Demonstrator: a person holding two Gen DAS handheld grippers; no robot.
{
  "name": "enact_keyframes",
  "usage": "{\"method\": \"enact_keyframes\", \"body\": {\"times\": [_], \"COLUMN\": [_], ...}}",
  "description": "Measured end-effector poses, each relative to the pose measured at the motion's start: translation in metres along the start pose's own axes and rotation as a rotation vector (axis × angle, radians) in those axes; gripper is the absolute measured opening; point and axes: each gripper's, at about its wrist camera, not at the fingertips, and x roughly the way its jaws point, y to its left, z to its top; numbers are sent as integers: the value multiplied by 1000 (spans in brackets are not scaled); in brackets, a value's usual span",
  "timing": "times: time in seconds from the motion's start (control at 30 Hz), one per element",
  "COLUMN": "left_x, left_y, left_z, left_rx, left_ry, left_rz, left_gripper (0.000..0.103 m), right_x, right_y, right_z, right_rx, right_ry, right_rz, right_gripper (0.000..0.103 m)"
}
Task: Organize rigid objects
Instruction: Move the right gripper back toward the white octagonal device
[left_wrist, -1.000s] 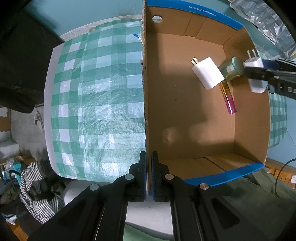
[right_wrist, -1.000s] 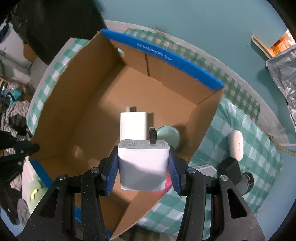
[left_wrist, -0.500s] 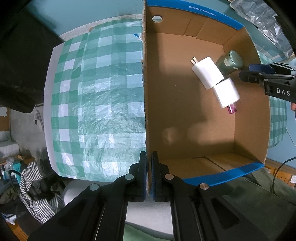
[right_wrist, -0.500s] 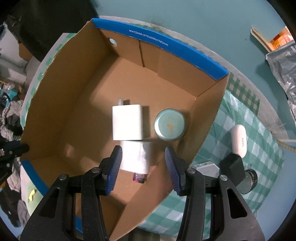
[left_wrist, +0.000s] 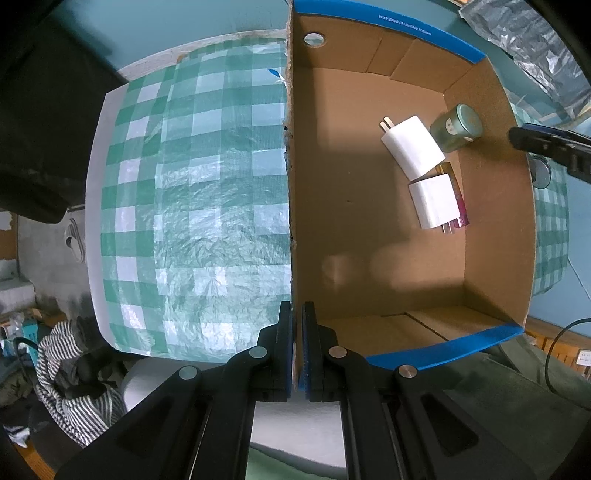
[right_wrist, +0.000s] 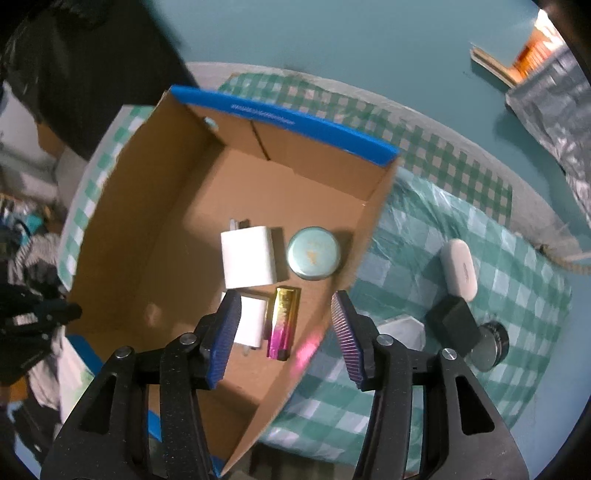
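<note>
Jaws on my right tool (right_wrist: 285, 334) are standing apart with nothing between the pads; they have just been opening further, and I'm hanging it over the right wall of the cardboard box (right_wrist: 177, 229). My left tool (left_wrist: 297, 350) is clamping the box's near wall, pads pinched tight on the cardboard edge. Inside, I'm counting four things lying together: the larger white charger (right_wrist: 248, 257), the smaller white charger (right_wrist: 252, 322) just below it, the teal tin (right_wrist: 314, 252) and the pink-gold tube (right_wrist: 282, 322). Out on the checked worktop (right_wrist: 491, 291), I'm seeing a white case (right_wrist: 458, 268), a black block (right_wrist: 451, 325) and a round dark piece (right_wrist: 489, 347) waiting, so I'm judging the job roughly half done.
</note>
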Motion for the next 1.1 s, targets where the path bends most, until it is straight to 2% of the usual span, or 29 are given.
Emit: {"method": "enact_keyframes", "body": {"times": [0.27,0.43,0.73,1.0,1.1], "left_x": [-1,-1,-1,-2,-2], "left_y": [-1,-1,-2,-1,-1], "left_z": [-1,-2,-3,-3,-3], "left_rx": [1,2,0,2,2], "left_ry": [1,1,2,2,3], "left_rz": [0,4,8,9,9], "left_gripper": [4,4,4,4,4], "right_x": [-24,-27,-18,9,25], "right_y": [-30,-55,-93,-118,-123], "right_z": [-15,-25,-45,-55,-56], "right_rx": [99,165,265,353,376], "right_ry": [-42,-36,0,71,107], "right_rz": [27,22,2,3,11], "right_gripper": [55,56,56,56,63]}}
